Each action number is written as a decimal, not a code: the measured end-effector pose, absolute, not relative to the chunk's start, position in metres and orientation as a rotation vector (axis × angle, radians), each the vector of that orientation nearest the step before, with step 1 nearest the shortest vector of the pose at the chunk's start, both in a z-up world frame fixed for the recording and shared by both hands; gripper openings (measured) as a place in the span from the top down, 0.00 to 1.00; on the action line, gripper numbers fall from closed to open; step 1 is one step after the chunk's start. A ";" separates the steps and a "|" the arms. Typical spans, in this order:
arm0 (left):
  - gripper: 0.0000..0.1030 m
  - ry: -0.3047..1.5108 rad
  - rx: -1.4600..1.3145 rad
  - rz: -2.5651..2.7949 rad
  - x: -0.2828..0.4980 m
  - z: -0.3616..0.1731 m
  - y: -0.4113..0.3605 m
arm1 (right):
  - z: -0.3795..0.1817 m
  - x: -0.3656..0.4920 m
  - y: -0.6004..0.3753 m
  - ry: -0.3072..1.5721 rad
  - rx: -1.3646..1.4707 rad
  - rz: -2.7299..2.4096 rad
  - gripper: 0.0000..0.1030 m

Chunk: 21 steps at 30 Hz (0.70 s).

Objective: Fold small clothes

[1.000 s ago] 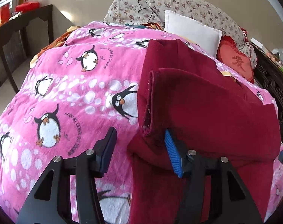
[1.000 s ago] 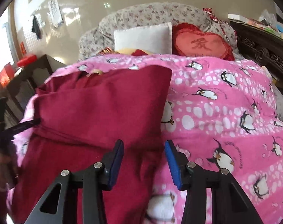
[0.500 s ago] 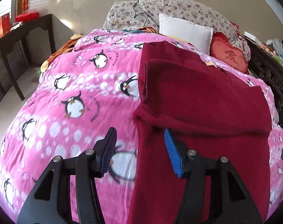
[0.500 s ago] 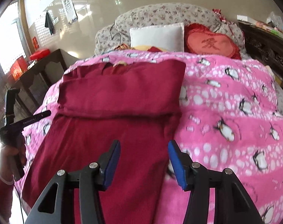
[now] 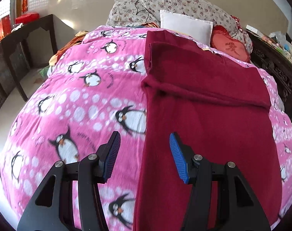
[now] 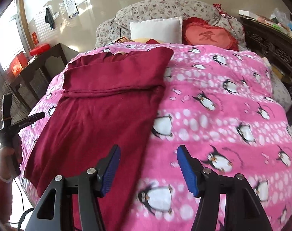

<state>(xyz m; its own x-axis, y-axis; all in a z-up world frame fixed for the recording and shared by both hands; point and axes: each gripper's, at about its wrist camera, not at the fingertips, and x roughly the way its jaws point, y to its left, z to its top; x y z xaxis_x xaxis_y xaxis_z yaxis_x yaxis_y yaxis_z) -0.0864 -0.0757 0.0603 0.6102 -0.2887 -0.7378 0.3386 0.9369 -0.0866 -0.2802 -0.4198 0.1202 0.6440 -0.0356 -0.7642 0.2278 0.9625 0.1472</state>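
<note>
A dark red garment (image 5: pixel 207 115) (image 6: pixel 99 111) lies flat on the pink penguin blanket (image 5: pixel 78 100) (image 6: pixel 213 104), its far part folded over toward me into a thicker band. My left gripper (image 5: pixel 144 154) hovers open above the garment's near left edge, nothing between its blue pads. My right gripper (image 6: pixel 148 167) hangs over the garment's near right edge; its jaws are opening and nothing is between them. In the right wrist view a hand (image 6: pixel 5 157) holds the left gripper's black handle at the far left.
Floral pillows (image 5: pixel 176 5), a white cushion (image 6: pixel 155 28) and a red heart cushion (image 6: pixel 209 34) lie at the bed's head. A dark wooden table (image 5: pixel 21 36) stands left of the bed. A carved dark headboard-like frame (image 6: pixel 271 44) with clutter runs along the right.
Both grippers have drawn back toward the near end of the bed and away from the folded band. The right gripper's jaws have widened. The garment lies as it was left.
</note>
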 end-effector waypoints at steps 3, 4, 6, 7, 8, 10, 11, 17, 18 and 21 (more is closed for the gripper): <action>0.49 0.858 0.041 -0.384 -0.100 0.061 -0.066 | 0.118 -0.301 -0.419 0.880 0.268 -0.124 0.42; 0.49 0.876 0.031 -0.399 -0.107 0.061 -0.061 | 0.117 -0.308 -0.418 0.894 0.277 -0.112 0.42; 0.49 0.893 0.022 -0.427 -0.120 0.062 -0.051 | 0.114 -0.318 -0.413 0.911 0.278 -0.094 0.42; 0.48 0.903 0.019 -0.436 -0.127 0.062 -0.045 | 0.112 -0.324 -0.411 0.916 0.280 -0.082 0.41; 0.48 0.913 0.013 -0.442 -0.133 0.062 -0.040 | 0.109 -0.331 -0.408 0.923 0.291 -0.061 0.40; 0.49 0.939 -0.011 -0.449 -0.146 0.058 -0.027 | 0.100 -0.341 -0.402 0.929 0.335 -0.015 0.39; 0.49 0.956 -0.019 -0.451 -0.152 0.055 -0.022 | 0.093 -0.346 -0.398 0.934 0.364 0.011 0.38; 0.49 1.061 -0.060 -0.464 -0.176 0.030 -0.009 | 0.063 -0.351 -0.380 0.996 0.399 0.087 0.38; 0.49 1.071 -0.072 -0.472 -0.179 0.027 -0.009 | 0.062 -0.352 -0.379 0.996 0.397 0.089 0.37; 0.40 1.074 -0.112 -0.500 -0.183 0.025 -0.011 | 0.062 -0.349 -0.376 0.997 0.387 0.103 0.36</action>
<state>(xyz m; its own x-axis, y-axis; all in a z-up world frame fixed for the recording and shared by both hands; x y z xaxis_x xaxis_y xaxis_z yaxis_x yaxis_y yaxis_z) -0.1830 -0.0112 0.0249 0.3770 -0.4438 -0.8130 0.3369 0.8833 -0.3260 -0.3493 -0.3757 0.0622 0.5441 0.2590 -0.7981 0.0909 0.9274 0.3629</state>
